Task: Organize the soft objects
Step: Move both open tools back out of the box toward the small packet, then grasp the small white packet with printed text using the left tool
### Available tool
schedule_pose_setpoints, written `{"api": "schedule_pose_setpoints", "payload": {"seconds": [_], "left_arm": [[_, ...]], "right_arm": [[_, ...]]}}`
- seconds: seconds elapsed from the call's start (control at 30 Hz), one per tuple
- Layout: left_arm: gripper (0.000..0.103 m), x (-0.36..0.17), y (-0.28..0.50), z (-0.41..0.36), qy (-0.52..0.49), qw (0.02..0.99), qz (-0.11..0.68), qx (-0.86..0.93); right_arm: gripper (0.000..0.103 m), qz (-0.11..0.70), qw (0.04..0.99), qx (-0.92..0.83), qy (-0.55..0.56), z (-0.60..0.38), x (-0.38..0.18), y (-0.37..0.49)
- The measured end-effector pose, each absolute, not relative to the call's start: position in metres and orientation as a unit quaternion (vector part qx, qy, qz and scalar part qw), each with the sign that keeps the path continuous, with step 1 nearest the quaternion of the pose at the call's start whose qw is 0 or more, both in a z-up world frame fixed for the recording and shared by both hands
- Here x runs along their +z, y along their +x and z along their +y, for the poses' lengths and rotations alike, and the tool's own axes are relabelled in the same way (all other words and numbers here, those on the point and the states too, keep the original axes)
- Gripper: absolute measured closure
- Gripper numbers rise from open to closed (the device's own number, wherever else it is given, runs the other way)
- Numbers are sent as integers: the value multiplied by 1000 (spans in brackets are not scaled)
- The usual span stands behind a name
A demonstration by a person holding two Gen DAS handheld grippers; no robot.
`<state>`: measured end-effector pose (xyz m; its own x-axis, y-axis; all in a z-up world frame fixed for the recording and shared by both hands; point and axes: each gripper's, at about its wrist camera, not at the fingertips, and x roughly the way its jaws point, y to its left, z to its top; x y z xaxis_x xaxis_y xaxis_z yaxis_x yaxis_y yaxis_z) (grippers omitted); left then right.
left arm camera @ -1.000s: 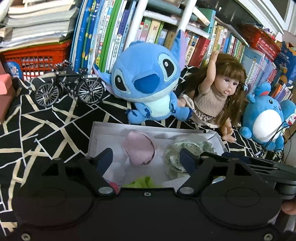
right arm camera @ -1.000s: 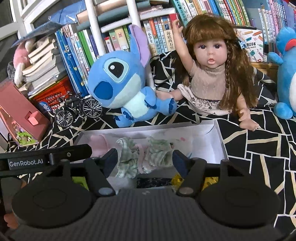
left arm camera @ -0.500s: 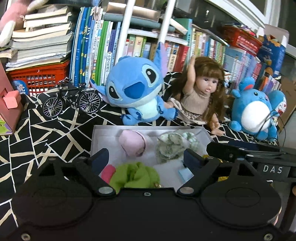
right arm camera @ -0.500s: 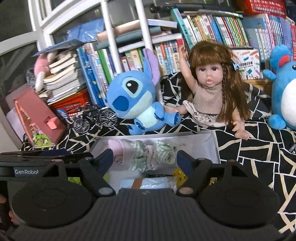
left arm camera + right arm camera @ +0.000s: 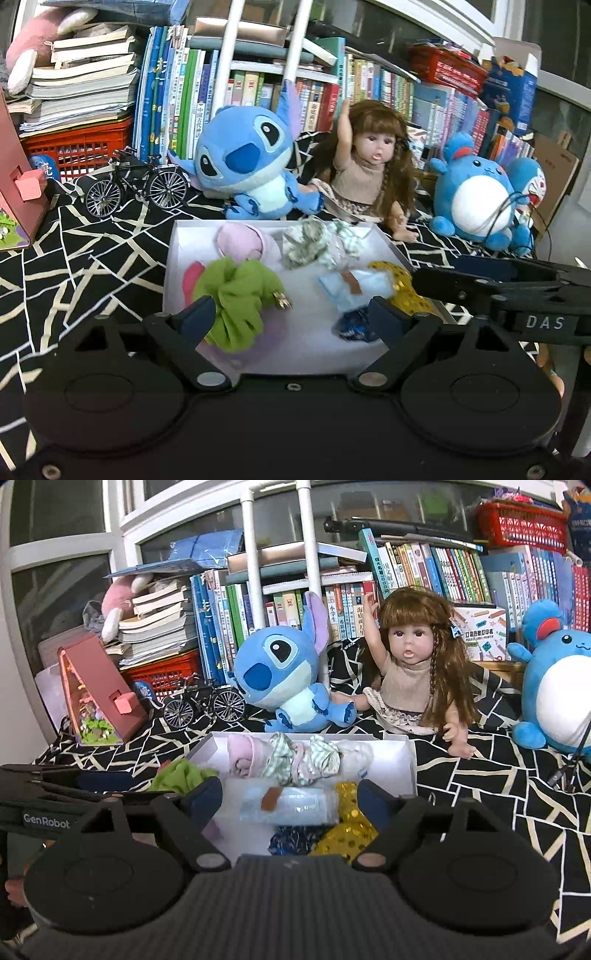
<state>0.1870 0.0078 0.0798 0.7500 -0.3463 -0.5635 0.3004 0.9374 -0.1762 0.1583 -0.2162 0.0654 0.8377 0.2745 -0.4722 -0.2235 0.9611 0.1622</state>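
Both grippers hang back from a white box [image 5: 173,258] sitting on a black-and-cream patterned cloth [image 5: 92,258]; whether a counter or a bed lies under the cloth cannot be told. Left gripper [image 5: 291,314]: fingers apart, have just been opening, nothing pinched between them; the green scrunchie [image 5: 236,295] shows just past the left finger, lying in the box and apparently free. Right gripper [image 5: 290,797]: fingers likewise apart and just opening, nothing held; the pale blue folded piece [image 5: 288,805] lies in line between them but unpressed. The soft things are all inside the box: a pink roll [image 5: 240,243] and a green-and-white patterned bundle [image 5: 317,243] along the far wall, with the gold sequin piece [image 5: 347,830] and a dark blue sparkly piece [image 5: 291,840] at the near right. Risks, as judged: the items crowd each other, so a close on one could drag a neighbour along, most likely where blue, gold and dark blue overlap. The scrunchie's small metal charm [image 5: 282,303] could snag on a finger. The box looks light and shallow; a low sweep might shove or tip it. The two grippers work side by side, the right one's arm crossing the left view, so a collision is possible if both reach for the centre. The blue plush [image 5: 284,672] and the doll [image 5: 413,672] sit just behind the box's far wall and could topple in if the box is pushed back.
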Motion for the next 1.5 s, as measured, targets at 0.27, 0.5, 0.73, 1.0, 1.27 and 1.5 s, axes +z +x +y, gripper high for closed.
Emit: {"api": "schedule_pose_setpoints", "payload": {"seconds": [0.27,0.5,0.73,1.0,1.27,1.5], "left_arm": [[13,63,151,3,-48,933,310,-175],[13,48,126,-4,-44,932,315,-174],[12,37,100,-5,-53,931,318,-170],[11,17,54,-12,-65,932,319,-158],[14,6,9,-28,-60,929,324,-166],[46,-2,-8,-58,-11,930,325,-171]], "right_arm": [[12,246,960,128,46,-220,51,132],[12,250,959,127,31,-221,37,113],[12,252,960,121,25,-226,25,98],[12,258,959,112,31,-231,1,74],[11,266,958,106,28,-240,-9,61],[11,263,959,105,36,-243,-10,60]]}}
